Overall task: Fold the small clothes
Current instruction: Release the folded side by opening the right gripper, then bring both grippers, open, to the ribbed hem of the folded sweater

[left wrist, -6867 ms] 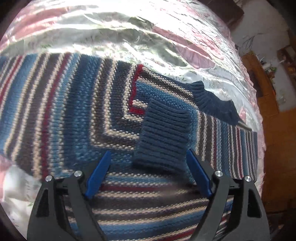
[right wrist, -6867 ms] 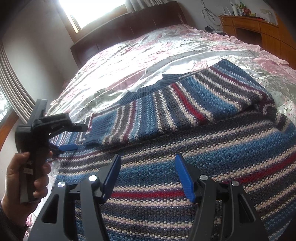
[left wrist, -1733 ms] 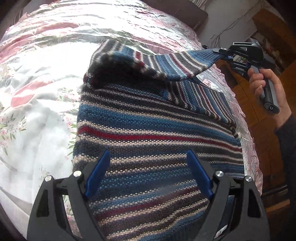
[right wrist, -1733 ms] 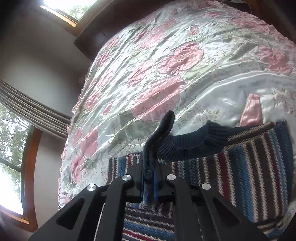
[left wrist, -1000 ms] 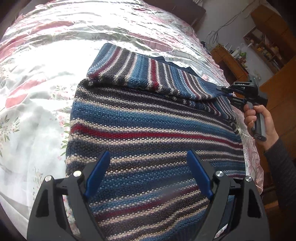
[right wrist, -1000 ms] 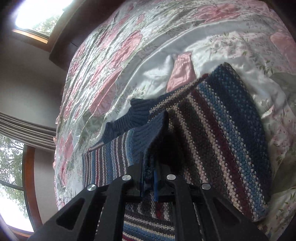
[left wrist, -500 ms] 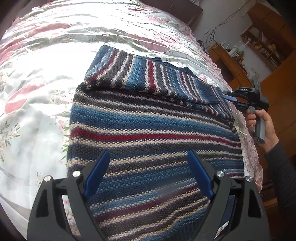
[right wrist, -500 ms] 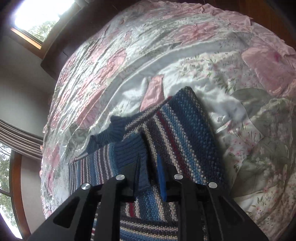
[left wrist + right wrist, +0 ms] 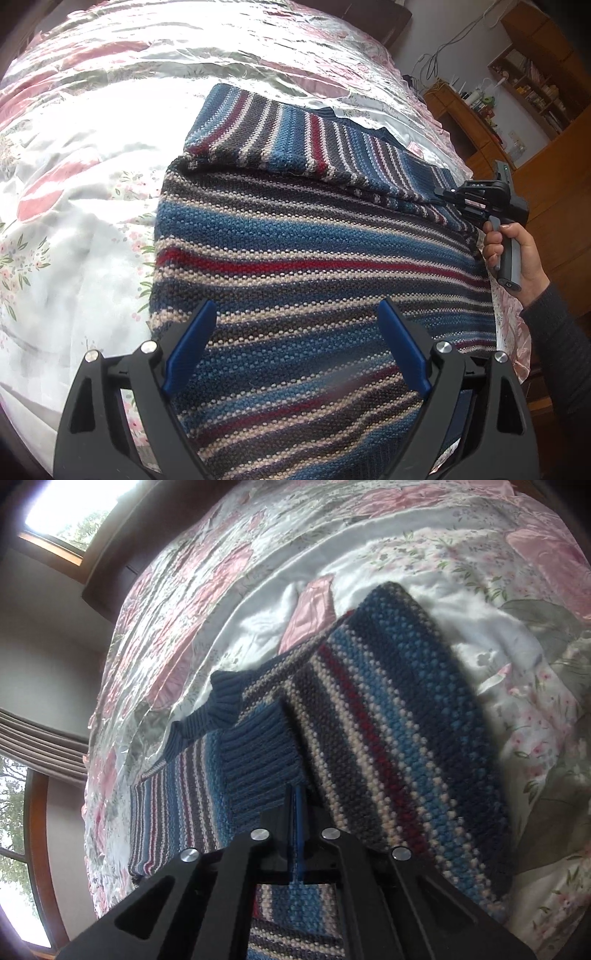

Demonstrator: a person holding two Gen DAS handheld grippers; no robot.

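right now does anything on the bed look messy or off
Nothing stands out. The blue, red and cream striped knit sweater lies flat on the pink floral satin bedspread, its sleeve folded across the top, ribbed cuff lying flat.

A home bedroom: a floral satin quilt [image 9: 110,155] is covering a bed with a dark headboard [image 9: 110,587], curtains [image 9: 40,749] are hanging by a window [image 9: 62,513], wooden shelves [image 9: 532,85] are standing alongside.

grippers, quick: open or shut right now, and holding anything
Left gripper: open, empty, above the striped sweater.
Right gripper: shut, holding nothing; the sleeve cuff lies just ahead.
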